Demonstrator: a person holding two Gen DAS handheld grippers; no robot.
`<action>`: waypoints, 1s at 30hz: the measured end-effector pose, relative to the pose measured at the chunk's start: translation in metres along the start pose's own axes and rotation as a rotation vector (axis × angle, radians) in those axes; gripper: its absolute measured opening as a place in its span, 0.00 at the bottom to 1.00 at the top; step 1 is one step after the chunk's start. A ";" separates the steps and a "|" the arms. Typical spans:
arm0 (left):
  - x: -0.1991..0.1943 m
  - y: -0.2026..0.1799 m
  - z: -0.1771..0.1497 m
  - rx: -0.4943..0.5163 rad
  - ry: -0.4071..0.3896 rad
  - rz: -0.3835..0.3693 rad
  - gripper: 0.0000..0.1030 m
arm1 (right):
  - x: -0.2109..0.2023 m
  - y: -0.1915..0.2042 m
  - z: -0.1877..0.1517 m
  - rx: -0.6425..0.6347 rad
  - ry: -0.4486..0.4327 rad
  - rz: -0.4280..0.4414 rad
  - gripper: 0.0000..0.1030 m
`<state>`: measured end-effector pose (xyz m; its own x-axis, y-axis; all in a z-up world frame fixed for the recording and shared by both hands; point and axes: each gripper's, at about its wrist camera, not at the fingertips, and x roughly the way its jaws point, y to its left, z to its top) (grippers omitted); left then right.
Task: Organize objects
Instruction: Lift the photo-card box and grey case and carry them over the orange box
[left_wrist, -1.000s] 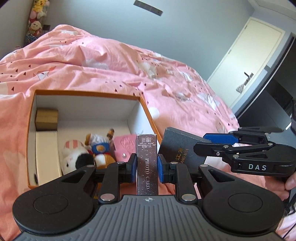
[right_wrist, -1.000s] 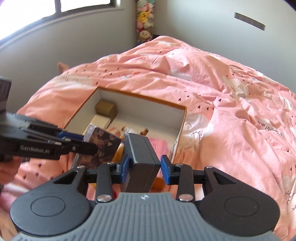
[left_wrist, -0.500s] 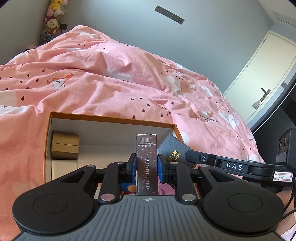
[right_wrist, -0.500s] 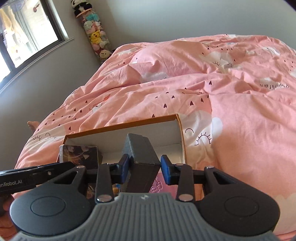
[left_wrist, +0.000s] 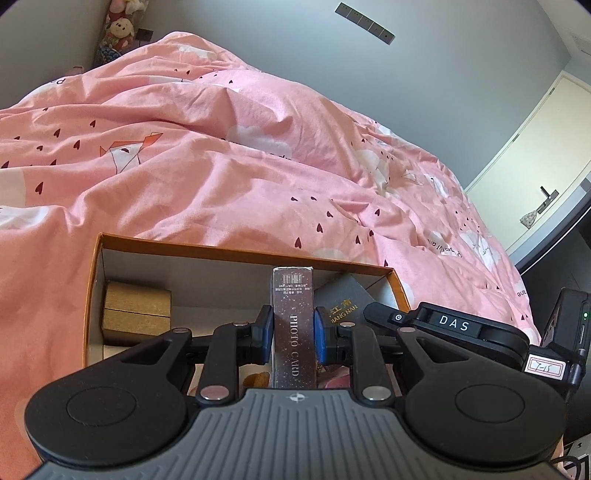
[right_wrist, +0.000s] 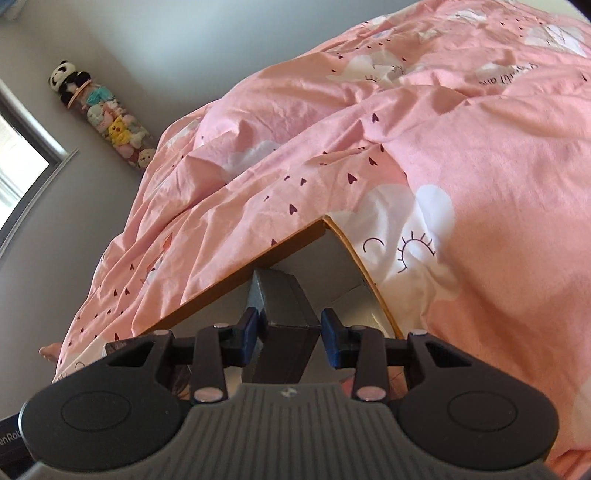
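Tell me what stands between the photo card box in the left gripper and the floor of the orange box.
The photo card box, held in the left gripper, is over the orange box. Beside it on the right is the dark box, held in the right gripper. Something plush and pink shows beneath the fingers; the floor there is otherwise hidden.

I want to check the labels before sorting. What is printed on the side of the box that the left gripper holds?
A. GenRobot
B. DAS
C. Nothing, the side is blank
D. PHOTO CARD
D: in the left wrist view the left gripper is shut on the tall dark box, whose side reads "PHOTO CARD"; "DAS" is on the right gripper instead.
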<state>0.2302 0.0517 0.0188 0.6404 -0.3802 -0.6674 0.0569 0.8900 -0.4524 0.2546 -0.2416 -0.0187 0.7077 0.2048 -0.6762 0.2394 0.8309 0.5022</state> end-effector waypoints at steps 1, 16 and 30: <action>0.003 0.001 0.000 -0.003 0.005 -0.001 0.24 | 0.004 -0.001 -0.002 0.010 -0.002 -0.005 0.38; 0.029 0.000 -0.005 -0.008 0.069 -0.021 0.24 | 0.024 0.032 -0.025 -0.421 0.041 -0.195 0.40; 0.042 -0.006 0.005 -0.082 0.054 -0.087 0.24 | -0.002 0.025 -0.011 -0.667 0.005 -0.219 0.18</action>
<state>0.2610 0.0315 -0.0034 0.5930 -0.4706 -0.6534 0.0465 0.8301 -0.5557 0.2526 -0.2153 -0.0106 0.6861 -0.0021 -0.7275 -0.0842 0.9930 -0.0823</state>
